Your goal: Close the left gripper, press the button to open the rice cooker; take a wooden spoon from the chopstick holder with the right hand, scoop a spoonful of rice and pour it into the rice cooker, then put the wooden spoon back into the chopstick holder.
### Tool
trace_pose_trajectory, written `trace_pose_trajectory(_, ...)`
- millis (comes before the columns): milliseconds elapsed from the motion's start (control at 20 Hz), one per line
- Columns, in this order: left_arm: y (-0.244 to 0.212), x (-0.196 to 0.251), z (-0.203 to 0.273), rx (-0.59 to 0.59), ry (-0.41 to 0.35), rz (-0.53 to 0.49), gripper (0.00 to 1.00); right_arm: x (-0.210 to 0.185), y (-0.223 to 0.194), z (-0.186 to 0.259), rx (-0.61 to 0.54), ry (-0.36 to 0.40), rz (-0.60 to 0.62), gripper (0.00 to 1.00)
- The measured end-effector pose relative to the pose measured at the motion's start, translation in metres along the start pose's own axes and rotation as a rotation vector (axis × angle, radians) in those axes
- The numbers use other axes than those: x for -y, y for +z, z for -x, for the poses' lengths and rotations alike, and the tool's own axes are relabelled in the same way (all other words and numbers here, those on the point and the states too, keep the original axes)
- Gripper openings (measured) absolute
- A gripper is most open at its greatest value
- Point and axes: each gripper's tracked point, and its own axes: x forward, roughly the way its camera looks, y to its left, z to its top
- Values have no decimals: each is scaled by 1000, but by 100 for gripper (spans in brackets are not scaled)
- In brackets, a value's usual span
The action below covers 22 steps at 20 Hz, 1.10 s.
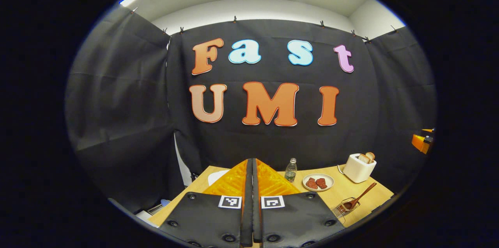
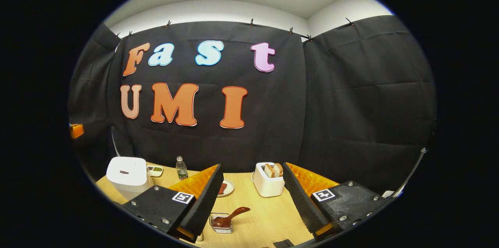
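two square coded tags (image 1: 251,202) sit behind the left gripper (image 1: 252,179) fingers.

— What sits on the table (image 2: 257,209)?
— A toaster (image 2: 267,181) at the back. Left of it: plate (image 2: 227,188), bottle (image 2: 181,169), cooker (image 2: 127,174). In front: wire holder (image 2: 221,224) with spoon (image 2: 230,218).

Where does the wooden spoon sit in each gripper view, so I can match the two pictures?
Left gripper view: the wooden spoon lies lower right, leaning out of the wire chopstick holder near the table's edge.
Right gripper view: it lies bottom centre, in the holder, between that gripper's open jaws.
Shared landmark: the white toaster with bread slices, just beyond the spoon.
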Motion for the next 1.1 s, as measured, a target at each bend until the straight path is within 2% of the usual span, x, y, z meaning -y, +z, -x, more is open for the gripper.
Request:
trace_pose_trajectory(200,-35,0,-40,-53,0,5,5,5,-8,1,-30,-10,-12,95)
trace_pose_trajectory(250,-46,0,-51,-67,-4,-2,5,8,-9,1,-33,-18,-6,100)
trace_pose_trajectory(300,-58,-5,-63,-85,11,-14,2,12,-11,2,-37,-30,6,95)
trace_pose_trajectory(350,-74,-8,-75,-116,19,-13,5,14,-13,3,-42,-40,18,95)
trace_pose_trajectory(400,-88,-7,-85,-134,11,9,5,16,-14,4,-47,-48,33,100)
trace_pose_trajectory(450,-100,-8,-96,-156,10,23,5,18,-14,7,-51,-57,50,95)
trace_pose_trajectory(550,-127,-11,-122,-172,-12,36,5,23,-10,13,-40,-74,88,95)
trace_pose_trajectory(700,-171,-13,-145,-259,-24,73,5,32,0,19,-16,-104,134,95)
trace_pose_trajectory(800,-190,-19,-153,-299,-4,94,8,35,6,22,1,-116,146,95)
trace_pose_trajectory(1050,-224,-15,-150,-393,-12,73,5,40,2,23,-11,-125,127,97)
trace_pose_trajectory(1100,-219,-15,-149,-376,-15,58,5,40,1,24,-17,-124,118,97)
